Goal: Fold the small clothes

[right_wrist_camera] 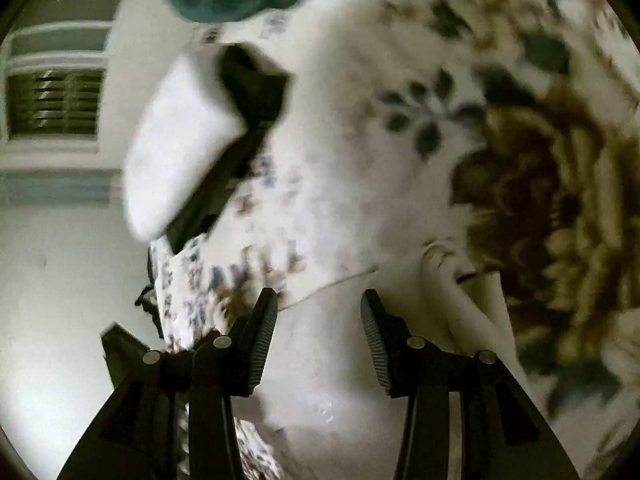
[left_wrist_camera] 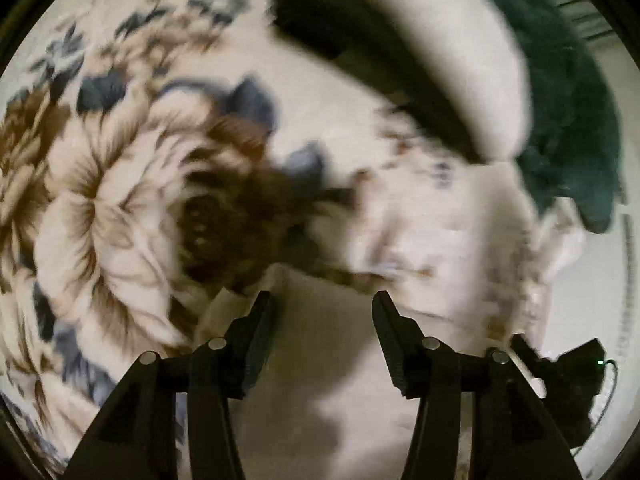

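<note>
A: Left gripper [left_wrist_camera: 322, 300]?
B: Fingers spread wide, gripping nothing; pale garment [left_wrist_camera: 344, 360] lies beneath, on floral bedspread [left_wrist_camera: 120, 184].
A: Right gripper [right_wrist_camera: 318, 298]?
B: Likewise parted, empty, over that garment [right_wrist_camera: 340, 360]. Folded white-black clothes [right_wrist_camera: 180, 140] far left.

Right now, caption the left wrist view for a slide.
Open left gripper above small white garment on brown-and-blue floral blanket.

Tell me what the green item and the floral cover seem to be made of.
Green item: apparently plush or fleecy fabric, matte, with a fuzzy outline. Floral cover: likely soft printed textile, matte; it drapes and wrinkles. Motion blur leaves the weave unclear.
</note>
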Motion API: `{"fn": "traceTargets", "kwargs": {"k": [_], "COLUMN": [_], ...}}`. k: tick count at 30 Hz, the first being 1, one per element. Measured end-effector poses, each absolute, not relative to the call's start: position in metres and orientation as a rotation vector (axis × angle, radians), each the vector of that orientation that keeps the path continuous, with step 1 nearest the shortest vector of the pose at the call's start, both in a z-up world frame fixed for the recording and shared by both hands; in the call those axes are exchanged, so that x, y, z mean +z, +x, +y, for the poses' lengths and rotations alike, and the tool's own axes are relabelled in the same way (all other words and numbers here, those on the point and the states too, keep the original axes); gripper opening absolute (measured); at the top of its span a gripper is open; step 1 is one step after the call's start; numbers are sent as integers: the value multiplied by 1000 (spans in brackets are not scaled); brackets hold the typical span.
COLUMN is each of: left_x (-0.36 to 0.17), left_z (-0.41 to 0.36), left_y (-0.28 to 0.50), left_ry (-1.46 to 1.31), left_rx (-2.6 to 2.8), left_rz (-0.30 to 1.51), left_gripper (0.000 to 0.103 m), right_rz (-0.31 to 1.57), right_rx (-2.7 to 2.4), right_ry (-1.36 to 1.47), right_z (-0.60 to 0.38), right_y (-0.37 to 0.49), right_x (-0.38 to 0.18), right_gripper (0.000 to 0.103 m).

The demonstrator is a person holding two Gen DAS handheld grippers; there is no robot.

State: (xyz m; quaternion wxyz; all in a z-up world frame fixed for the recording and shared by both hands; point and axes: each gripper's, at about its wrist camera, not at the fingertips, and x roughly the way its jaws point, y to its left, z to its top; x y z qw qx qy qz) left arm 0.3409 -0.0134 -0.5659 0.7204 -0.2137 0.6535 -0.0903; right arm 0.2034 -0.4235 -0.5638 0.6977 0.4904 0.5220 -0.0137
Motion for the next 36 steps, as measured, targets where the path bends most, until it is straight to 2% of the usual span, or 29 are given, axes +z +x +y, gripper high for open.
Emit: {"fn": "traceTargets", "kwargs": {"k": [1, 3, 7, 11, 13, 14, 15, 17, 20, 26, 27, 34, 36], "left_x": [-579, -590, -582, -574, -565, -561, -558, -560, -584, -615, -617, -614, -611], "left_z": [-5, 11, 20, 32, 35, 37, 40, 47, 53, 43, 41, 36, 30], "left_y": [340, 334, 321, 310, 310, 310, 310, 308, 306, 307, 307, 309, 307], "left_ry": [-470, -549, -555, -586, -578, -572, -578, -621, -718, -829, -824, -792, -761], "left_rx": [-160, -166, -177, -159, -172, -186, -208, -272, -331, -379, -387, -396, -400], "left_rz": [1460, 1450, 1440, 1453, 1441, 1433, 1428, 1429, 1485, 1537, 1540, 1539, 1516], "left_gripper": [48, 50, 50, 51, 51, 55, 64, 71, 73, 74, 77, 77, 74], "right_rz": [1154, 1122, 1080, 1121, 1135, 1129, 1132, 1158, 1225, 1356, 1360, 1396, 1404], "right_rx": [-49, -89, -157, -280, -291, -268, -246, -184, -56, 128, 153, 273, 289], "right_ry": [1117, 1169, 1164, 1117, 1110, 1099, 1094, 1099, 1146, 1220, 1224, 1236, 1225], "right_z": [-428, -442, -467, -491, -499, -502, -504, -507, -504, -479, -475, -454, -448], "right_y": [203, 195, 180, 167, 161, 157, 155, 151, 148, 148, 150, 165, 170], "right_x": [-573, -585, -588, -582, -574, -566, -563, -561, -577, -627, -630, -641, -642], "right_gripper": [45, 37, 31, 36, 44, 52, 60, 67, 71, 71, 71, 71, 68]}}
